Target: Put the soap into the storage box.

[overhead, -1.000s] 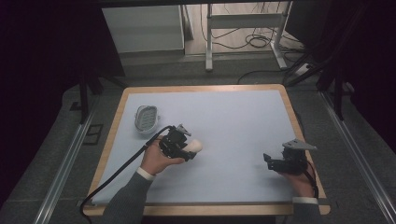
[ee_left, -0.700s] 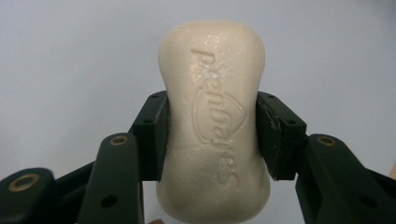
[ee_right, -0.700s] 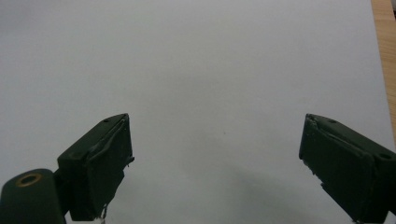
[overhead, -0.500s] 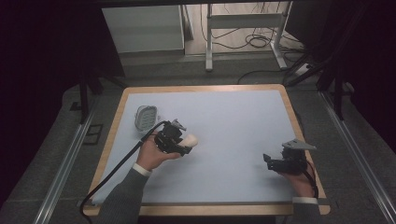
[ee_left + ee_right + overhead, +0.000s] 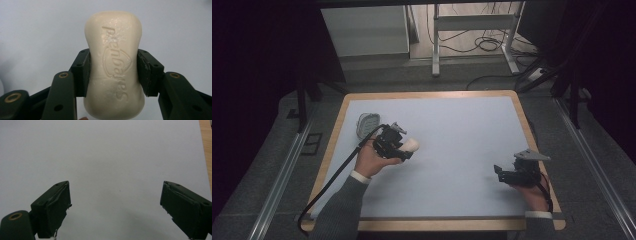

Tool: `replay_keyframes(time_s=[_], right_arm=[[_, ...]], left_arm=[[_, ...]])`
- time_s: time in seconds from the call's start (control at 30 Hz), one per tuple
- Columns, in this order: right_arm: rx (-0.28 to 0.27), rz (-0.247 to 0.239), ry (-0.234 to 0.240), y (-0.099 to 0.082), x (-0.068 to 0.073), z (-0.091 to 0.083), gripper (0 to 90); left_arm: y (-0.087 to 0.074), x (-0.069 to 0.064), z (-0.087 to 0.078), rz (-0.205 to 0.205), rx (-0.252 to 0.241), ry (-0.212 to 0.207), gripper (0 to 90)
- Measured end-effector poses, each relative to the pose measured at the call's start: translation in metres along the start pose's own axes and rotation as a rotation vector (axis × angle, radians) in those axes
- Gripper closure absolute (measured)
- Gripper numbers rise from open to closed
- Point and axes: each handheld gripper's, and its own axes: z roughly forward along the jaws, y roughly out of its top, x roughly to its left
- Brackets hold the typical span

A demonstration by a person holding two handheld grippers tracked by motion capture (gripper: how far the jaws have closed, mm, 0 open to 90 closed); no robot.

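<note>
The left gripper [image 5: 113, 72] is clamped on a cream soap [image 5: 114, 65]. Its two black jaws press on the narrow middle of the bar, one on each side. The soap reaches forward past the jaw tips, and its rear end sits back between the jaws. A raised logo with letters is on the upper face of the bar. Under the soap is the pale mat [image 5: 32, 37].

In the high view the left gripper [image 5: 404, 148] is over the left part of the mat [image 5: 452, 130], and the soap [image 5: 411, 145] sticks out from its front, toward the middle of the table. Just behind this gripper, near the left edge of the mat, lies a grey dish [image 5: 367, 124]. I cannot tell if the gripper touches the mat.

The right gripper [image 5: 115, 207] has its jaws wide apart, with bare mat between them. A strip of the wooden table [image 5: 206, 142] edge is ahead of it to the right. In the high view the right gripper [image 5: 498, 172] is low over the right part of the mat, well apart from the soap.
</note>
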Motion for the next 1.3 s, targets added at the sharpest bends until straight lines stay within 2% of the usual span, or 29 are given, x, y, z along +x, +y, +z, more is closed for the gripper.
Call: replay_keyframes(time_s=[1.0,1.3], right_arm=[[0.003,0.005,-0.006,0.000,-0.001,0.000,9.3],[-0.014,-0.006,-0.008,0.000,0.000,-0.001,9.3]], left_arm=[[0.001,0.027,-0.015,-0.053,-0.020,0.040,49.5],[0.001,0.036,-0.019,-0.063,-0.017,0.056,49.5]])
